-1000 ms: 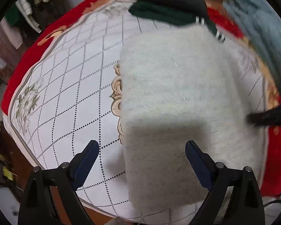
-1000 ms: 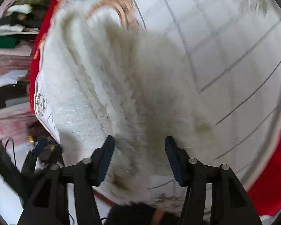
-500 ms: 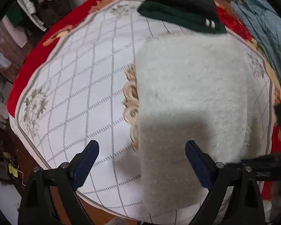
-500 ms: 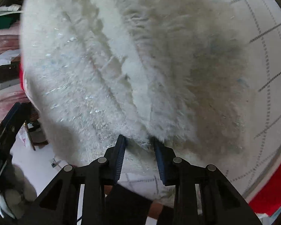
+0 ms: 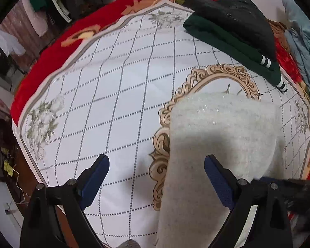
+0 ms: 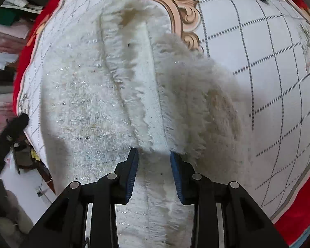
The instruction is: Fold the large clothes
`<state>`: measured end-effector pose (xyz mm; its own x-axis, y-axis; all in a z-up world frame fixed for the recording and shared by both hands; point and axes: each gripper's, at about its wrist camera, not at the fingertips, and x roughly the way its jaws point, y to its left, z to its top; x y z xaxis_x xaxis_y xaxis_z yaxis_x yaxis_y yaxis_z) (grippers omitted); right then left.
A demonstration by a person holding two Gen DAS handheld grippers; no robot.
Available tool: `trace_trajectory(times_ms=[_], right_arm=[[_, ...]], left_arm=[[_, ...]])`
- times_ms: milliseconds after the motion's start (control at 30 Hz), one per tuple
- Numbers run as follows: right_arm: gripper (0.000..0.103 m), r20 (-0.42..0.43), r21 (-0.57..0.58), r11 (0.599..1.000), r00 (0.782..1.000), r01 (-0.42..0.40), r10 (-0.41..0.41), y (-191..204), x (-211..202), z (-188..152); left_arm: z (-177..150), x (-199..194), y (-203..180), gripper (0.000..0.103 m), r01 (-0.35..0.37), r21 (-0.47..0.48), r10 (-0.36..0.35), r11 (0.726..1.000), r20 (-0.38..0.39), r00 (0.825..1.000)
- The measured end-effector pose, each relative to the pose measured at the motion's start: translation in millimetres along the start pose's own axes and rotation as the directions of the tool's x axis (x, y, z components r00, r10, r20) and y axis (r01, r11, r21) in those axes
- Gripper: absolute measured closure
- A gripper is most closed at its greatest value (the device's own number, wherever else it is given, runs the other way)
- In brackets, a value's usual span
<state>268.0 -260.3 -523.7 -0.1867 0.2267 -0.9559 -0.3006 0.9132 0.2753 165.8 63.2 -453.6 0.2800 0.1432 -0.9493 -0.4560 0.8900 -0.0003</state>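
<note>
in the right wrist view the right tongs (image 6: 154,161) are clamped on a flat band of the fluffy white garment (image 6: 134,95), the 2 blue pads pressing it from either side. fur spills out on both flanks of that band, and the garment lies partly folded on the patterned cloth (image 6: 268,51) of the worktop, near its close edge.

in the left wrist view the left tongs (image 5: 157,175) stand wide apart and hold nothing; 1 pad sits over bare cloth, the other over the garment (image 5: 223,144), whose smooth outer side faces up here as a tall block. beyond it lies a gold scroll oval printed on the cloth (image 5: 113,95), and at the far edge a dark green folded top (image 5: 227,39) with a black one stacked on it.

to do this fold well, i'd keep the right grip firm on the band, since the pile is slippery and thick. the free tongs would best pin or take the opposite side, so the layer travels level rather than twisting. carry it low and lay the edge square on the block beneath, well apart from the dark stack.
</note>
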Motion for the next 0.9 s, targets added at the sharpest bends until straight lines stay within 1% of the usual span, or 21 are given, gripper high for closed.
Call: trace_trajectory(times_ms=[33,100,133,167,200,267,300,333,400,433,467,500,567,600,667,733,767,800,833,867,900], right_arm=[[0.066,-0.001,0.000,0.999,0.999,-0.033,0.033,-1.1,-7.9,-1.5],[0.058,0.025,0.033,0.987,0.987,-0.159,0.158,-27.4,-33.4,-14.3],[0.041,0.054,0.049,0.978,0.978,-0.204,0.201,-39.6,-44.6,-22.1],[0.019,0.095,0.062,0.974,0.973,-0.219,0.212,-53.6,-54.3,-28.6],[0.013,0.126,0.070,0.974,0.971,-0.215,0.205,-65.5,-60.4,-34.4],[0.012,0.155,0.076,0.974,0.968,-0.212,0.199,-89.0,-63.6,-39.8],[0.012,0.147,0.082,0.969,0.965,-0.232,0.219,-99.0,-55.7,-38.0],[0.011,0.143,0.081,0.957,0.954,-0.278,0.265,-106.7,-48.7,-38.3],[0.010,0.109,0.083,0.927,0.928,-0.367,0.357,-129.2,-22.3,-22.7],[0.004,0.092,0.089,0.913,0.916,-0.399,0.391,-135.1,-12.8,-20.4],[0.000,0.082,0.088,0.892,0.896,-0.443,0.437,-136.5,8.2,-12.8],[0.000,0.080,0.090,0.860,0.865,-0.502,0.496,-138.6,21.5,-7.6],[0.000,0.055,0.088,0.830,0.835,-0.551,0.548,-138.5,34.5,0.7],[0.000,0.040,0.075,0.835,0.838,-0.545,0.543,-137.5,37.1,4.3],[0.000,0.025,0.049,0.859,0.861,-0.509,0.509,-141.4,36.3,9.6],[0.000,0.045,0.033,0.904,0.904,-0.426,0.425,-147.5,30.6,6.8],[0.000,0.056,0.035,0.911,0.911,-0.411,0.409,-152.9,27.2,4.8],[0.000,0.071,0.055,0.907,0.907,-0.419,0.415,-157.7,29.6,6.7],[0.000,0.080,0.087,0.887,0.891,-0.453,0.448,-165.1,33.3,7.1],[0.000,0.082,0.097,0.877,0.882,-0.470,0.464,-169.2,35.7,7.9],[0.000,0.083,0.102,0.855,0.861,-0.508,0.502,-170.2,41.4,10.6]], left_arm=[[-4.2,-3.3,4.3,0.009,0.025,-0.004,-0.025,1.000,0.004,1.000],[-10.2,-8.2,9.1,0.009,0.061,-0.011,-0.061,0.998,0.005,0.998],[-14.1,-9.8,11.8,0.009,0.086,-0.014,-0.086,0.996,0.004,0.996],[-18.7,-11.0,15.1,0.009,0.125,-0.016,-0.125,0.992,0.001,0.992],[-21.8,-10.3,16.8,0.009,0.158,-0.017,-0.158,0.987,-0.009,0.987],[-29.5,-3.2,18.6,0.009,0.236,-0.029,-0.237,0.971,-0.040,0.971],[-31.8,1.6,18.2,0.009,0.266,-0.041,-0.268,0.963,-0.058,0.962],[-34.5,10.1,17.3,0.009,0.315,-0.062,-0.320,0.947,-0.080,0.944],[-35.7,26.4,11.9,0.009,0.381,-0.084,-0.388,0.921,-0.110,0.915],[-36.0,32.7,9.0,0.009,0.397,-0.090,-0.406,0.913,-0.124,0.906],[-35.6,43.0,4.5,0.009,0.431,-0.098,-0.441,0.897,-0.141,0.886],[-35.2,49.1,1.4,0.009,0.447,-0.106,-0.459,0.888,-0.148,0.876],[-31.2,57.4,-3.1,0.008,0.468,-0.112,-0.480,0.877,-0.151,0.864],[-28.5,58.6,-4.4,0.008,0.472,-0.108,-0.484,0.875,-0.154,0.861],[-24.7,58.6,-6.6,0.007,0.475,-0.093,-0.484,0.875,-0.168,0.859],[-22.6,57.0,-8.1,0.007,0.473,-0.082,-0.480,0.877,-0.180,0.859],[-22.9,57.2,-8.2,0.007,0.470,-0.082,-0.477,0.879,-0.183,0.860],[-22.2,56.8,-8.8,0.007,0.470,-0.086,-0.478,0.878,-0.188,0.858],[-21.9,58.0,-8.0,0.007,0.471,-0.087,-0.479,0.878,-0.190,0.857],[-20.5,58.7,-9.1,0.007,0.470,-0.087,-0.478,0.878,-0.195,0.856],[-21.5,59.7,-8.4,0.007,0.472,-0.087,-0.479,0.878,-0.198,0.855]])
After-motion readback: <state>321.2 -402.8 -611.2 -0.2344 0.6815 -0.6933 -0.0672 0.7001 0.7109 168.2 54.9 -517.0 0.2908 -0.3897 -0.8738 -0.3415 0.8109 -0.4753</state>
